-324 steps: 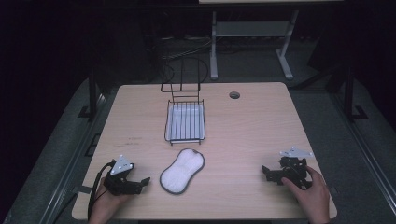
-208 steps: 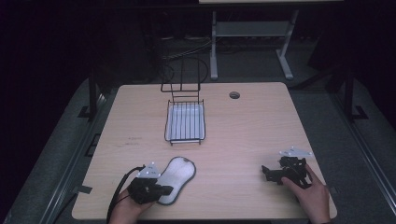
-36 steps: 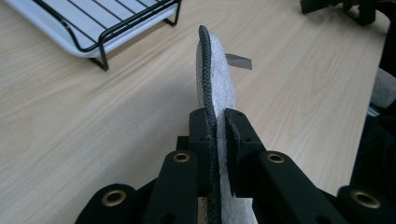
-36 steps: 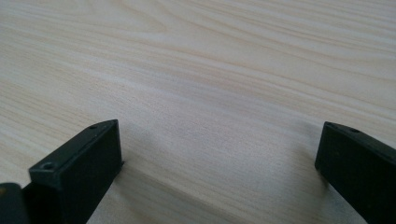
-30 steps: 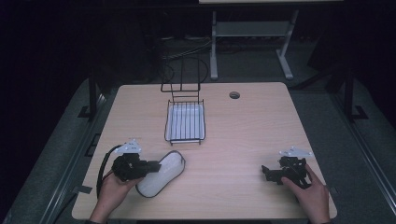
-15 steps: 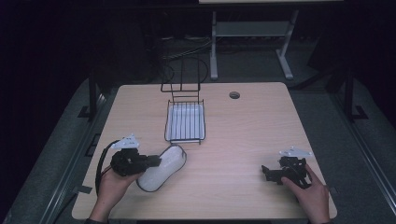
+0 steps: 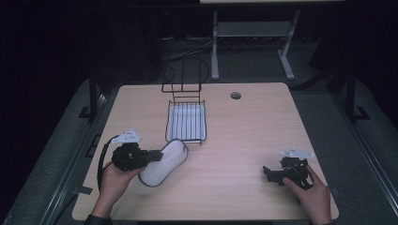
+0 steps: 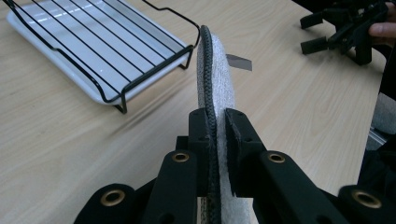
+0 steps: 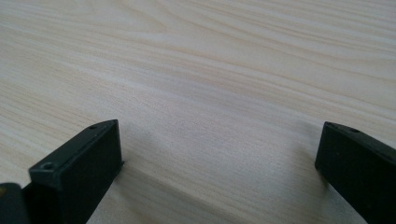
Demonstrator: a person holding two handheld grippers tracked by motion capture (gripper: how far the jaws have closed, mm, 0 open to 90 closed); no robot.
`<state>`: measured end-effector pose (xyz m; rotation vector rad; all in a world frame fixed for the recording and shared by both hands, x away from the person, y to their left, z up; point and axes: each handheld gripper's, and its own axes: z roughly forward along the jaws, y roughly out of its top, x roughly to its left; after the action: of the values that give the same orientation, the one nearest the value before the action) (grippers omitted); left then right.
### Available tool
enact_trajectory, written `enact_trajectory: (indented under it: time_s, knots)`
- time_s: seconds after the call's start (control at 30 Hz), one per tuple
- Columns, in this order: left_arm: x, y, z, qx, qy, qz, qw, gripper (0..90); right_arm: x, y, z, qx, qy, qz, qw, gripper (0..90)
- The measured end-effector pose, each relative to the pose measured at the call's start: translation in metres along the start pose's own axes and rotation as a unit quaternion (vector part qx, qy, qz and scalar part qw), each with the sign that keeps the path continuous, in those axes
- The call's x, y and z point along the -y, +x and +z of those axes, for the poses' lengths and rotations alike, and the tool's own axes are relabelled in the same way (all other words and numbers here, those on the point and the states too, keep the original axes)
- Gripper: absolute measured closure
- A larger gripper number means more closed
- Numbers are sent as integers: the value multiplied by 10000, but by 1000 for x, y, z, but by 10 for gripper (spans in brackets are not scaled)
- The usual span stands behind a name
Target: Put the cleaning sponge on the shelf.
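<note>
I have the insole [image 7: 163, 161] pinched by its edge in my left gripper [image 7: 152, 155], jaws nearly together with the thin pad squeezed between them, and it is tipped up on its side just in front of the wire rack [image 7: 186, 121], its far end close to the rack's near rail. As I judge it, this is the carrying step: the insole is up off the bench [image 7: 244, 136] and on its way to the rack. The next move calls for me to swing it forward over the near rail, then lay it flat on the bars before I let go; its limp far end could catch on the rail. In the left gripper view the insole [image 8: 215, 79] looks soft and felt-like, pale grey, with a dark stitched border along its rounded outline. The rack [image 8: 100, 44] is thin black wire over a glossy white tray [image 8: 46, 44]. My right gripper [image 7: 274, 172] rests on the pale wood, jaws wide and empty.
</note>
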<state>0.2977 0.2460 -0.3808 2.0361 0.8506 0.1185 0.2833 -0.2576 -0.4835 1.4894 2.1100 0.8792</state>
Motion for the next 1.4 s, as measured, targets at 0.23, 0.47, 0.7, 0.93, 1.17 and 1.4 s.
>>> enact_trajectory:
  time_s: [0.23,0.47,0.7,0.93,1.17,1.4]
  knots:
    - [-7,4,-1,-61,-72,28,10000,815,0,0,0,-1,-1,3,10000,1]
    - [-16,11,1,-106,-145,12,9998,816,0,0,0,-1,-1,4,10000,0]
    - [-28,19,4,-140,-235,18,9996,817,0,0,0,5,-1,7,10000,0]
    - [-40,27,11,-146,-288,2,9995,817,0,0,0,4,-1,7,10000,0]
    - [-51,35,19,-156,-317,-25,9994,816,0,0,0,-2,-1,7,10000,0]
    - [-60,40,24,-188,-331,-48,9993,816,0,0,0,4,-4,7,10000,0]
